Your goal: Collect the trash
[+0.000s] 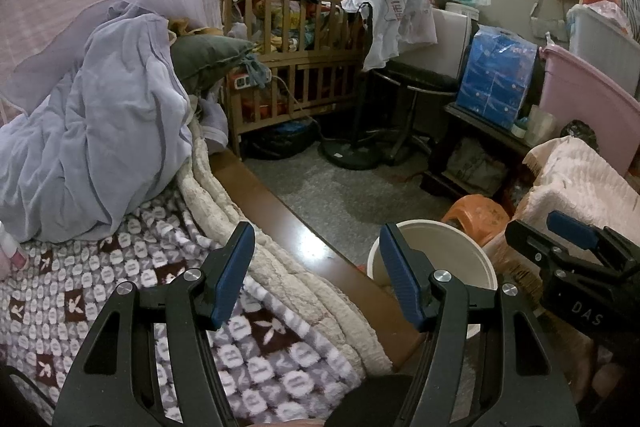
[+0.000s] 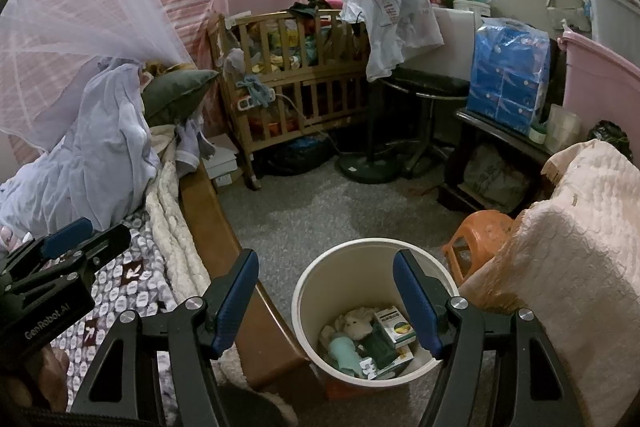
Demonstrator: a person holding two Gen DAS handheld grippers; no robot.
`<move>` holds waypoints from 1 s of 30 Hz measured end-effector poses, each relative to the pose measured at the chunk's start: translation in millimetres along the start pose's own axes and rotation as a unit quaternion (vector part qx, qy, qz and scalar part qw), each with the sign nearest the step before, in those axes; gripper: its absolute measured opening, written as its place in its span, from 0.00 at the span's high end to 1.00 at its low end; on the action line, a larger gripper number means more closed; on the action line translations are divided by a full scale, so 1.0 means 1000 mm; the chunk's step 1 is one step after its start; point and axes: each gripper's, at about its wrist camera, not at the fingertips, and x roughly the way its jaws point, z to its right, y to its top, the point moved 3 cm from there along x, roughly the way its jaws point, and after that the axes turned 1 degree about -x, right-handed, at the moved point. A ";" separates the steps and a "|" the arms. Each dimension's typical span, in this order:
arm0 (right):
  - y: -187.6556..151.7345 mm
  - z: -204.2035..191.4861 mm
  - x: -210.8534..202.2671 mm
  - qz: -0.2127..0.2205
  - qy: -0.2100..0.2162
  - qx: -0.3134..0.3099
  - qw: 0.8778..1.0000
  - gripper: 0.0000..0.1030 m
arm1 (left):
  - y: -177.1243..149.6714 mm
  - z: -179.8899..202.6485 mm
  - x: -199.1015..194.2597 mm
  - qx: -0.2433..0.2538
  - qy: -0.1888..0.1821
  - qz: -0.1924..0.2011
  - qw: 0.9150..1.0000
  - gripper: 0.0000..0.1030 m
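A white round trash bin (image 2: 308, 291) stands on the grey floor beside the bed's wooden edge. It holds crumpled tissue (image 2: 356, 323), a pale green item (image 2: 344, 349) and small medicine boxes (image 2: 394, 325). My right gripper (image 2: 324, 299) is open and empty, hovering above the bin's mouth. My left gripper (image 1: 316, 267) is open and empty above the patterned blanket (image 1: 120, 287) and the bed edge; the bin (image 1: 452, 255) shows behind its right finger. The right gripper also shows at the right of the left wrist view (image 1: 576, 247).
A wooden bed rail (image 2: 224, 243) runs beside the bin. An orange stool (image 2: 476, 235) and a chair draped in a pink towel (image 2: 568, 247) stand right of it. A wooden crib (image 2: 296, 83), a fan base (image 2: 368, 163) and a dark low table (image 2: 492, 147) stand at the back.
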 end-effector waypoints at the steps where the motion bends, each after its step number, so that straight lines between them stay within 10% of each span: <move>1: 0.001 0.000 0.000 0.000 -0.001 -0.001 1.000 0.34 | 0.000 0.000 0.000 0.000 0.001 0.001 1.000 0.38; 30: 0.003 0.005 0.007 -0.009 -0.001 -0.004 1.000 0.34 | -0.008 -0.004 0.007 0.004 -0.001 -0.008 1.000 0.38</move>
